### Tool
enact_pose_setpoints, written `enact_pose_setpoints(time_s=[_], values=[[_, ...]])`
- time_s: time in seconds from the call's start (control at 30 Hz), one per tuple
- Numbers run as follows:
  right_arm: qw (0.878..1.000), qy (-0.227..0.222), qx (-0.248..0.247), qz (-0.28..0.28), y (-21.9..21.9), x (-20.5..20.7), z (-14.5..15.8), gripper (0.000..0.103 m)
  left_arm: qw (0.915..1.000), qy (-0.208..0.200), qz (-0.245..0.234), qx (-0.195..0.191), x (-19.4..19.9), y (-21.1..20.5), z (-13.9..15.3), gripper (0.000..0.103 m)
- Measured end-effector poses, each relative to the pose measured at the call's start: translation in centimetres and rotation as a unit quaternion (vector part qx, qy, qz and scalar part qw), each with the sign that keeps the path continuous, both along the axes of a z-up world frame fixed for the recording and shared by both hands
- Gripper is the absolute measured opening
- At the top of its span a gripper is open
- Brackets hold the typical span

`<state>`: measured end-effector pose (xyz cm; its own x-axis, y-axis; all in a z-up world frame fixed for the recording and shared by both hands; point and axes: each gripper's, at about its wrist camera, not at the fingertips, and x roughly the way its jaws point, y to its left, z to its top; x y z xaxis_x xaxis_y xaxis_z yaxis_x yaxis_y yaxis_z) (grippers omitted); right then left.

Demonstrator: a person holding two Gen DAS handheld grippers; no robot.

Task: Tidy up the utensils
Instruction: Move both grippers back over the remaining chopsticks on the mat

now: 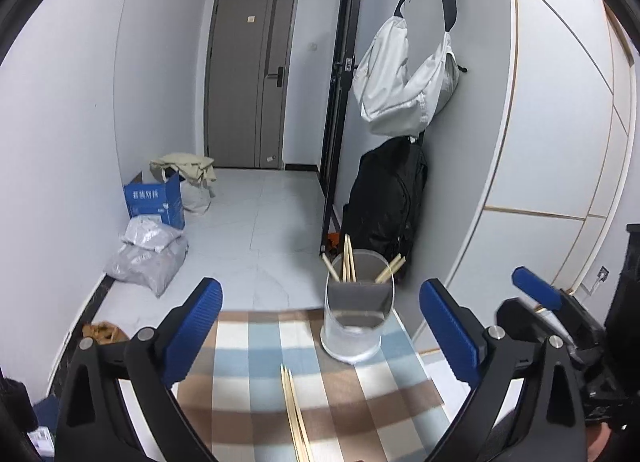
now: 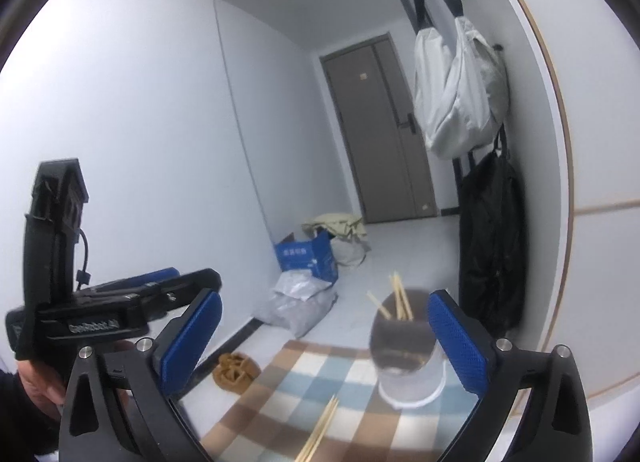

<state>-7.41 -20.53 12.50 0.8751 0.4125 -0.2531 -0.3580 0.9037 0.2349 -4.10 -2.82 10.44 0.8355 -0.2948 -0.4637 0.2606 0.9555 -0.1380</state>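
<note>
A clear round utensil holder (image 1: 357, 314) with a grey insert stands at the far edge of the checked tablecloth (image 1: 256, 366); several wooden chopsticks (image 1: 349, 260) stick out of it. More chopsticks (image 1: 295, 414) lie on the cloth between my left gripper's fingers. My left gripper (image 1: 320, 318) is open and empty above the cloth. My right gripper (image 2: 324, 326) is open and empty; the holder (image 2: 408, 354) is just left of its right finger, and the loose chopsticks (image 2: 320, 430) lie below it. The right gripper also shows in the left view (image 1: 536, 290).
The table's far edge drops to a tiled floor. On the floor are a blue box (image 1: 154, 198), grey plastic bags (image 1: 148, 254) and a black backpack (image 1: 384, 198). A white bag (image 1: 404, 78) hangs on the wall. A brown trivet (image 2: 236, 372) lies at the table's left edge.
</note>
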Motion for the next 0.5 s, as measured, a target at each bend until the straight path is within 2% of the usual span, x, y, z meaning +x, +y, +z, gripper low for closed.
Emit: enact_pose_setpoints(time_s=[0.27,0.5], values=[[0.999,0.042,-0.019,0.006,1.7,-2.8,-4.8,0.103,0.9992,0.004,0.040,-0.007,-2.3,1.6,-4.0,0.098],[0.996,0.081,-0.029,0.008,2.5,-3.0,-8.5,0.103,0.9971,0.057,0.050,-0.010,-0.3,2.5,-8.5,0.101]])
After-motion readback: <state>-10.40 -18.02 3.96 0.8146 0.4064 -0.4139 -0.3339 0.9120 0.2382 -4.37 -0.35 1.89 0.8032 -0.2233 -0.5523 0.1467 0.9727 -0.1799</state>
